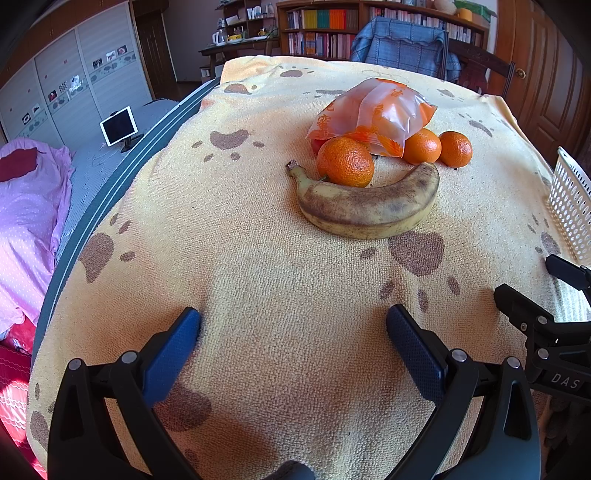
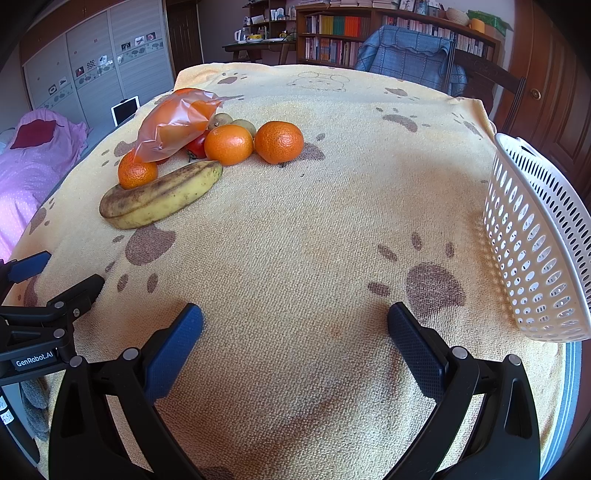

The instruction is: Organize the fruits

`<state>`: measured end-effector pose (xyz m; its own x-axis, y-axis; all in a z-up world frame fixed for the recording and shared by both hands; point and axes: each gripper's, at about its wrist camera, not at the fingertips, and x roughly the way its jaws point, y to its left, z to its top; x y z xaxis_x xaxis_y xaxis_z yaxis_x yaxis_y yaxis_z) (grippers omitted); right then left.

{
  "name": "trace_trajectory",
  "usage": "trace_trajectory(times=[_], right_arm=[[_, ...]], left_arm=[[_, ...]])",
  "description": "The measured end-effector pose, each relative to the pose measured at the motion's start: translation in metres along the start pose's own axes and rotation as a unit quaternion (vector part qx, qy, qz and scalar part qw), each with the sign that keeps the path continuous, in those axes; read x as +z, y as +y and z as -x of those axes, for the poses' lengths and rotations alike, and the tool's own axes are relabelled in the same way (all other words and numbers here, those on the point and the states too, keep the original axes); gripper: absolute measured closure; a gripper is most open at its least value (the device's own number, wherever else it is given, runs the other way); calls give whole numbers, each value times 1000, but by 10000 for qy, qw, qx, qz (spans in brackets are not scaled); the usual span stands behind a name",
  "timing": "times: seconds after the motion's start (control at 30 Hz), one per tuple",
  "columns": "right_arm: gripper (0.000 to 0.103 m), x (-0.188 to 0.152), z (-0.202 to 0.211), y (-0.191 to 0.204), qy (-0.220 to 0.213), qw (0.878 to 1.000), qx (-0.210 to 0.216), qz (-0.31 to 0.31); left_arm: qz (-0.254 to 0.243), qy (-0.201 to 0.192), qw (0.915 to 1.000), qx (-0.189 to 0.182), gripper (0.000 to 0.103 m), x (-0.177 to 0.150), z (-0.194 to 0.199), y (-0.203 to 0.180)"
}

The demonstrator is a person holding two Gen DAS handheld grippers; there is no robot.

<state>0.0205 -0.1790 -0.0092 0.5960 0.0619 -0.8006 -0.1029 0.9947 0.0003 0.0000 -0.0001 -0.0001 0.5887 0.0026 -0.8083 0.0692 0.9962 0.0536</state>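
Observation:
A spotted banana [image 1: 369, 206] [image 2: 162, 195] lies on the yellow paw-print towel [image 1: 277, 314] [image 2: 295, 221]. Three oranges sit behind it [image 1: 345, 161] [image 1: 422, 146] [image 1: 455, 148]; in the right wrist view they are [image 2: 137, 171], [image 2: 228, 144], [image 2: 279, 141]. An orange plastic bag [image 1: 373, 114] [image 2: 177, 123] lies over more fruit, with a tomato [image 2: 197, 147] and kiwis [image 2: 243, 125] beside it. A white perforated basket [image 1: 570, 206] [image 2: 532, 251] stands at the right. My left gripper [image 1: 293, 325] and right gripper [image 2: 295, 325] are open and empty, well short of the fruit.
A bed with pink bedding [image 1: 26, 221] and a tablet [image 1: 119, 125] lie beyond the towel's left edge. A chair with a blue cover [image 2: 406, 55] and bookshelves [image 2: 332, 33] stand behind the table. Each gripper shows in the other's view [image 1: 554, 332] [image 2: 37, 325].

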Motion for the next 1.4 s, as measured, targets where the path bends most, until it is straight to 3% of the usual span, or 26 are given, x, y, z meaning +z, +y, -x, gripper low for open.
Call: trace_trajectory(times=[1.4], right_arm=[[2,2,-1,-1,64,9999,76,66]], left_arm=[[16,6,10000,-21,5,0,0,0]])
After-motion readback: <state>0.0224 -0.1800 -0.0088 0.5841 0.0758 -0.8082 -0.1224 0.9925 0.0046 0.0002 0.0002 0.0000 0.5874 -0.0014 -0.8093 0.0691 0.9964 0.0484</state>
